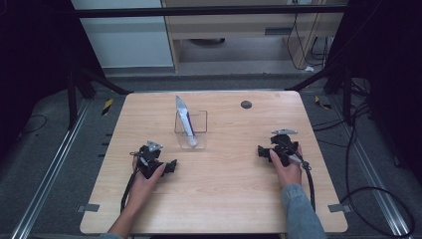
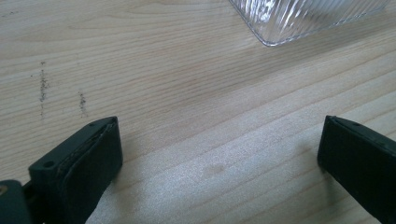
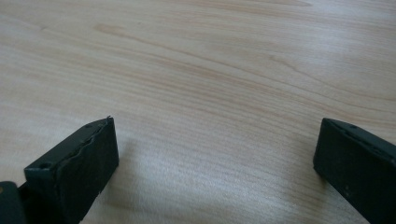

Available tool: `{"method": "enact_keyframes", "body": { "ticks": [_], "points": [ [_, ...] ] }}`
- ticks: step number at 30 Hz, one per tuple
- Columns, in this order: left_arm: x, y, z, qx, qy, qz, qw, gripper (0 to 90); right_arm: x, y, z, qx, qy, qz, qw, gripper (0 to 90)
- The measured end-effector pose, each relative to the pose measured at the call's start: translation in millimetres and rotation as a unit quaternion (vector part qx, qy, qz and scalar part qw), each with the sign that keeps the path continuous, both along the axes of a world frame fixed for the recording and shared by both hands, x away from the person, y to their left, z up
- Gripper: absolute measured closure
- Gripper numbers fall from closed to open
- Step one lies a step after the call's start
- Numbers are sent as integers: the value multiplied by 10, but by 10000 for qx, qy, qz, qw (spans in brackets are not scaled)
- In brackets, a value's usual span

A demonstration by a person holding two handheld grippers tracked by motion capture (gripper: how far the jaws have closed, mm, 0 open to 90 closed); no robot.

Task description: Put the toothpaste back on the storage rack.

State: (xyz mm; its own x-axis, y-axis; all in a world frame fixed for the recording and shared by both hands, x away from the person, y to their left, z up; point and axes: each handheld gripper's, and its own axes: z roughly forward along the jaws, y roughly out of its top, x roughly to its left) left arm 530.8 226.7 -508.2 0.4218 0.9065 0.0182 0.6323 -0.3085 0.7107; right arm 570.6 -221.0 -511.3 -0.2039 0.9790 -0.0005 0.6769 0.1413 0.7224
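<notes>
A clear ribbed plastic box [image 1: 191, 130] stands on the wooden table [image 1: 219, 199] at its middle back, with a white and purple tube [image 1: 186, 122] leaning out of it. My left gripper [image 1: 171, 166] rests on the table in front of and left of the box, held by a hand, jaws open and empty. In the left gripper view [image 2: 219, 158] the jaws stand wide over bare wood, with a corner of the box [image 2: 299, 21] at the top right. My right gripper [image 1: 261, 150] lies on the table's right side, pointing left; its jaws [image 3: 217, 158] are wide open over bare wood.
A small dark round spot [image 1: 246, 104] sits near the table's back edge. Cables trail from both grippers toward the front edge. Dark specks [image 2: 44, 86] mark the wood ahead of the left gripper. Metal rails and floor cables flank the table.
</notes>
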Motion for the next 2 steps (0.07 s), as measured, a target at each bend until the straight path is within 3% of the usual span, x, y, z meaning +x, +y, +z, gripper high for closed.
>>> {"method": "enact_keyframes", "body": {
  "ticks": [2],
  "points": [
    [0,2,1,12,4,-8,10000,0,1,1,-1,-8,-8,-8,10000,3]
  ]
}}
